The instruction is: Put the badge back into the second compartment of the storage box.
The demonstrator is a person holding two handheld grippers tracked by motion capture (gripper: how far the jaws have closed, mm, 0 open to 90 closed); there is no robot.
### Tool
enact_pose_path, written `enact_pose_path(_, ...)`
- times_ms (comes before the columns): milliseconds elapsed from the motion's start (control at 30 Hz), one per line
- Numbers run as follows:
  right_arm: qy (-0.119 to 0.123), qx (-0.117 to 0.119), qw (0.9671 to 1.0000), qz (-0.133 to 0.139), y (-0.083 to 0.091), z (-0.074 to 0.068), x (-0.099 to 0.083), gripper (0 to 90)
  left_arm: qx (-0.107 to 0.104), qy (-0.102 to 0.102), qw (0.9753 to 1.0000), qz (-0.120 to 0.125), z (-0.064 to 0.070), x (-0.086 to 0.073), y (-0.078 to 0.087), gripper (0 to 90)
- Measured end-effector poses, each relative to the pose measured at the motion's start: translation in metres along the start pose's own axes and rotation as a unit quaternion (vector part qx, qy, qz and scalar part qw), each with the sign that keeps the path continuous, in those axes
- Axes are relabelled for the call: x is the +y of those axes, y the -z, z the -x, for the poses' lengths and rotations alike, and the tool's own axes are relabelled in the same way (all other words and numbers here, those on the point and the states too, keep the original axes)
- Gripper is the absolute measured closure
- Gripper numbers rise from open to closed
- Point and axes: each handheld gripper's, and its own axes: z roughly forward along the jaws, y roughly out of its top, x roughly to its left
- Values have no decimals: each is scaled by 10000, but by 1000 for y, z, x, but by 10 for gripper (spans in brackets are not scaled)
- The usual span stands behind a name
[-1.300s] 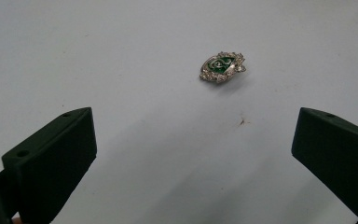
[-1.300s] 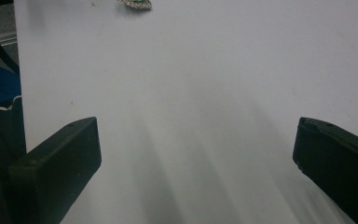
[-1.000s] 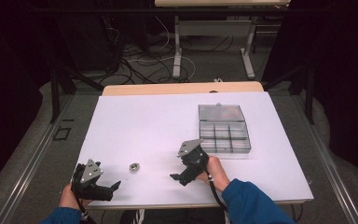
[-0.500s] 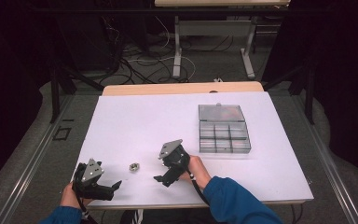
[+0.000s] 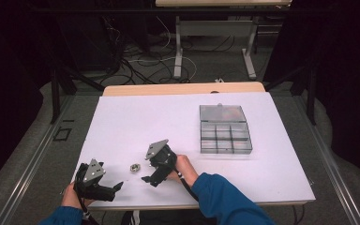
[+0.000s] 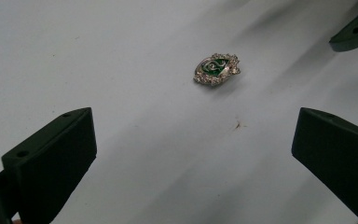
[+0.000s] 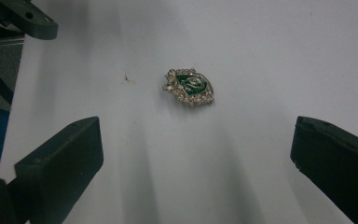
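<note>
A small silver brooch with a green centre [image 5: 135,167] lies flat on the white table [image 5: 168,126], near the front edge. In the left gripper view the brooch [image 6: 216,69] sits ahead of the wide-apart jaws; the left gripper [image 5: 117,186] is open, a short way left of it. My right gripper [image 5: 147,179] is open too, pointing left and down just right of the brooch [image 7: 189,87], which lies untouched between and beyond its jaws. One tip of the other gripper shows in each gripper view: the right one [image 6: 354,33] and the left one [image 7: 25,18].
A clear plastic compartment box [image 5: 225,137] with its lid open stands at the right of the table. The table's front edge runs just below both hands. Behind the table are dark floor, cables and table legs.
The right gripper has swung left from beside the box to just right of the brooch. The left gripper has stayed put.
</note>
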Motion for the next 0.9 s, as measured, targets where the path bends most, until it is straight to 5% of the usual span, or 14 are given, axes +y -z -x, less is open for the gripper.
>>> enact_pose_path(433, 296, -128, 9994, -97, -21, -7, 13, 185, -15, 11, 10000, 26, 0, 0, -1, 1)
enact_pose_path(500, 337, -146, 9992, -141, -26, -9, 16, 283, -17, 7, 10000, 25, 0, 0, -2, 1)
enact_pose_path(900, 487, -312, 9980, -257, -41, -18, 22, 525, -28, -1, 10000, 12, 0, 0, -1, 1)
